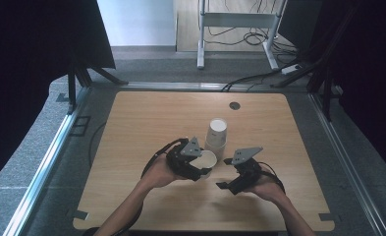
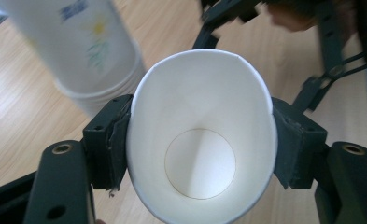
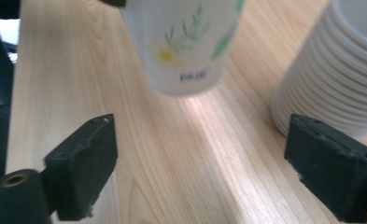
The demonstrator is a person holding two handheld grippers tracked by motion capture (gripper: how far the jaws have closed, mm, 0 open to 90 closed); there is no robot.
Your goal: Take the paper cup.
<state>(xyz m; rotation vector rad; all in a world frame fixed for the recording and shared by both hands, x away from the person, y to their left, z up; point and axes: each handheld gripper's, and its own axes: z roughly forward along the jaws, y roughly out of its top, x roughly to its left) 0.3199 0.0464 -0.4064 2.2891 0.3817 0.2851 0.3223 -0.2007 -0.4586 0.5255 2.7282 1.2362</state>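
**Left tongs clamp a paper cup, right tongs open and empty**

Left tongs (image 2: 200, 154): both black pads press on the sides of a single paper cup (image 2: 202, 140), squeezing its rim into an oval. Cup mouth faces the camera on these tongs; inside is plain white, round flat bottom visible. From the high view the left tongs (image 1: 196, 164) hold the cup (image 1: 206, 160) tilted on its side just above the table (image 1: 146, 118), right beside the cup stack (image 1: 216, 133).

Right tongs (image 3: 204, 158): jaws spread wide, nothing between the pads, only bare wood grain. In the high view the right tongs (image 1: 228, 173) sit near the held cup, apart from it.

Right gripper view shows the outer wall of the held cup (image 3: 183, 46): white paper, printed daisy with green leaves, small blue lettering, too blurred to read. The cup stack (image 3: 335, 70) is at the right edge, with many nested rolled rims forming ridged bands.

Stack stands mouth down on the table, tapering toward the top. Table is light wood laminate, rounded corners, small round grommet (image 1: 234, 105) near the far edge.
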